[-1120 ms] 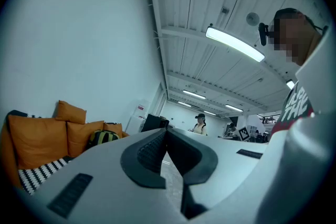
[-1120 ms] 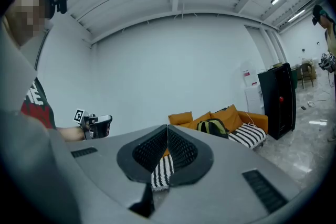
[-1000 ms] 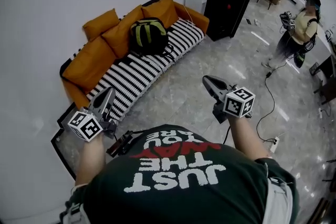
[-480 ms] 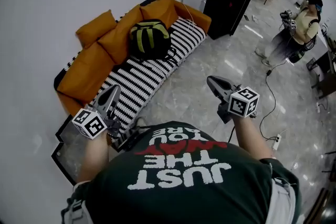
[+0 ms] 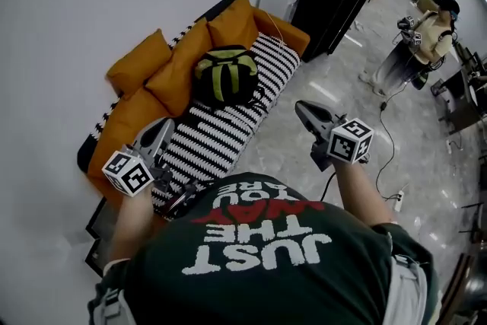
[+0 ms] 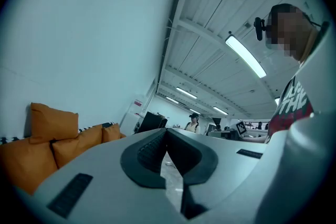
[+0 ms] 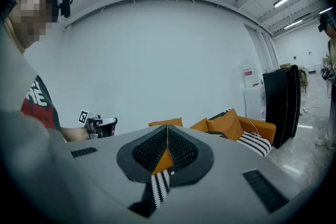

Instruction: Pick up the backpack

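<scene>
Two grippers: left gripper (image 5: pixel 158 132) and right gripper (image 5: pixel 306 110), each with jaws closed tip to tip and nothing between them.
Backpack (image 5: pixel 226 76): black with yellow-green bands, on the striped seat of the sofa (image 5: pixel 217 139), leaning back on the orange cushions (image 5: pixel 176 74).
Direction: ahead of the person and between the two grippers; in the head view, up and right of the left one, up and left of the right one.
Gap: well apart from both, no contact.
Nearer hand: hard to call. Left held over the sofa seat, right over the bare floor (image 5: pixel 283 144) beside it, about equal reach by the look of it.
Long axis: seemingly from the seat's front edge up toward the backrest; not certain.
Coming move, as a judgement: a reach forward and down, jaws opened on the way; handle or strap too small to make out.
</scene>
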Demonstrator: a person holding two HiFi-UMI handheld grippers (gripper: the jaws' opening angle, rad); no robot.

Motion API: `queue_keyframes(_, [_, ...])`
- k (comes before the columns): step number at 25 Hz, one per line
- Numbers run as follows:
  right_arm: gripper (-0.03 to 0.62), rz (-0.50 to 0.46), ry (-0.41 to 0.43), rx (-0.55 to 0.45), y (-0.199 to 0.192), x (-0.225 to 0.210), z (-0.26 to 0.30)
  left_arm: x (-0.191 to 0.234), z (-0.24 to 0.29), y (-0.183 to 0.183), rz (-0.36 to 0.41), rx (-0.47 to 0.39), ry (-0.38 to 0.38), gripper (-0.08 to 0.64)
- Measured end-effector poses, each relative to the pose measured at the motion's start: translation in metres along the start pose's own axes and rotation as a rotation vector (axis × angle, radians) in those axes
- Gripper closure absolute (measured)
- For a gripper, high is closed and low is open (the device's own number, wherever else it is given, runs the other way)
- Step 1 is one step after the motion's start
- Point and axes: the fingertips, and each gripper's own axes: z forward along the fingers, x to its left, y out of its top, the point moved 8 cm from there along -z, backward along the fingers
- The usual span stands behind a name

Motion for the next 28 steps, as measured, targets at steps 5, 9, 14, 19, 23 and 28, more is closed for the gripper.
queue_keyframes(5, [0.561,0.021,-0.034,0.042,0.007,-0.006,0.045,0.049,0.010,0.006,-0.043,0.023,-0.009,0.549])
queue_keyframes(9, [0.561,0.032,-0.030,0.067,0.011,-0.021,0.068,0.067,0.020,0.006,-0.066,0.029,0.004,0.549])
queue_keyframes(14, [0.561,0.037,0.029,0.078,0.009,-0.045,0.110,0.088,0.025,0.002,-0.055,0.038,0.061,0.549])
queue_keyframes(19, [0.561,0.050,0.081,0.077,0.012,-0.092,0.159,0.121,0.054,0.000,-0.033,0.049,0.115,0.549])
queue_keyframes(23, [0.561,0.034,0.173,0.103,0.018,-0.150,0.199,0.136,0.099,-0.009,-0.016,0.063,0.197,0.549])
queue_keyframes(28, [0.561,-0.016,0.303,0.151,0.028,-0.216,0.232,0.140,0.170,-0.037,-0.053,0.084,0.293,0.548])
